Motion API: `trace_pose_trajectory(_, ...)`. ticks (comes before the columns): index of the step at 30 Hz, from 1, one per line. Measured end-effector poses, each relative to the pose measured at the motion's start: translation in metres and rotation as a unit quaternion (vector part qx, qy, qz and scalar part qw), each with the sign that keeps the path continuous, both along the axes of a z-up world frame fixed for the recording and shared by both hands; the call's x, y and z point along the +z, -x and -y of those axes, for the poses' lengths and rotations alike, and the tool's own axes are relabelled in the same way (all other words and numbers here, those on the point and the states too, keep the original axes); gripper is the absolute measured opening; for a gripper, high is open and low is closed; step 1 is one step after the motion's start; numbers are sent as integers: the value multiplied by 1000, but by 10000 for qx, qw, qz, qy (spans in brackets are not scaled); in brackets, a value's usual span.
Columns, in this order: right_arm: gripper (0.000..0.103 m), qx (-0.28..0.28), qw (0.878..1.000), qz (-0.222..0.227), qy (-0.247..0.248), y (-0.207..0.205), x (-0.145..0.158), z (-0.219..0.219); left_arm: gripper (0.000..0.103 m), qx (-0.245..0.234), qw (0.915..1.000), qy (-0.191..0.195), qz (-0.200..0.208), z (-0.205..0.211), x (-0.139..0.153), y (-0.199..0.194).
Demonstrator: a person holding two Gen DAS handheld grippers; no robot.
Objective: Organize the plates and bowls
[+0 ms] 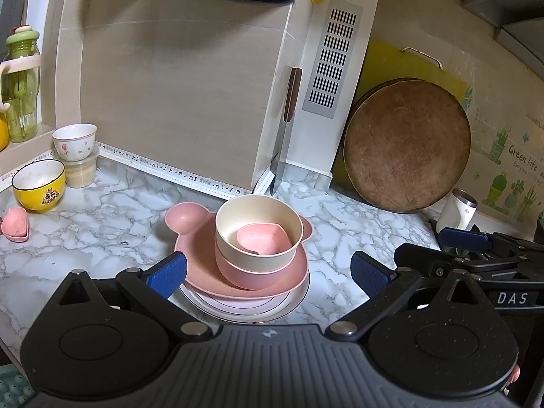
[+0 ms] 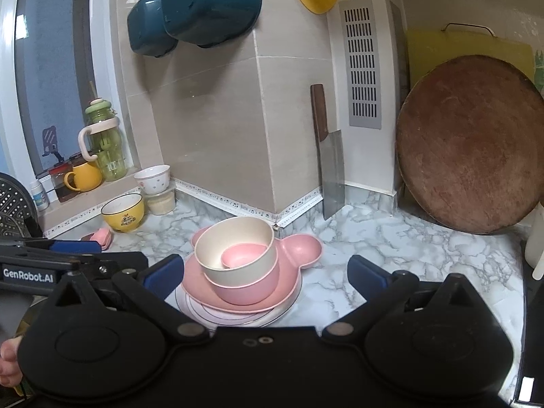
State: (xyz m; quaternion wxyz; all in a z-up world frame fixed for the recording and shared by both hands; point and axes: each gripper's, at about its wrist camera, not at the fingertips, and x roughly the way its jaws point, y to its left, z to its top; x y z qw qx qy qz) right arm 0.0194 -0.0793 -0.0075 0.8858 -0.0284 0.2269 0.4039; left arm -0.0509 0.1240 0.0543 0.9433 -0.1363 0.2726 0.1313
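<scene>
A stack stands on the marble counter: a white plate (image 1: pixel 285 306) (image 2: pixel 268 318) at the bottom, a pink eared plate (image 1: pixel 190 224) (image 2: pixel 302 246) on it, then a pink bowl (image 1: pixel 248 273) (image 2: pixel 244 287), a cream bowl (image 1: pixel 258 234) (image 2: pixel 234 248) and a small pink dish (image 1: pixel 260 238) (image 2: pixel 243 255) inside. My left gripper (image 1: pixel 268 273) is open, its fingers either side of the stack's near part. My right gripper (image 2: pixel 265 272) is open too, just short of the stack. A yellow bowl (image 1: pixel 39 185) (image 2: pixel 124 210) and a small pink dish (image 1: pixel 15 222) (image 2: pixel 102 236) sit at the left.
A white floral cup (image 1: pixel 74 141) (image 2: pixel 153 178) rests on a lidded tub. A cleaver (image 1: pixel 282 149) (image 2: pixel 328 166) leans on the tiled pillar, a round wooden board (image 1: pixel 408 146) (image 2: pixel 472 146) on the right wall. A green bottle (image 1: pixel 20 85) (image 2: pixel 105 142) stands on the sill.
</scene>
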Motion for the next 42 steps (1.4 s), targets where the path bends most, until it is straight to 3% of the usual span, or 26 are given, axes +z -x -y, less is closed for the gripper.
trace_pose_trajectory(14, 103, -43, 9999, -109, -111, -3, 2, 4, 103, -87, 9999, -54, 38, 4, 3, 0)
trace_pose_trajectory(42, 103, -98, 9990, -423, 45, -7, -10, 2, 103, -19, 9989, 305, -347, 4, -8, -4)
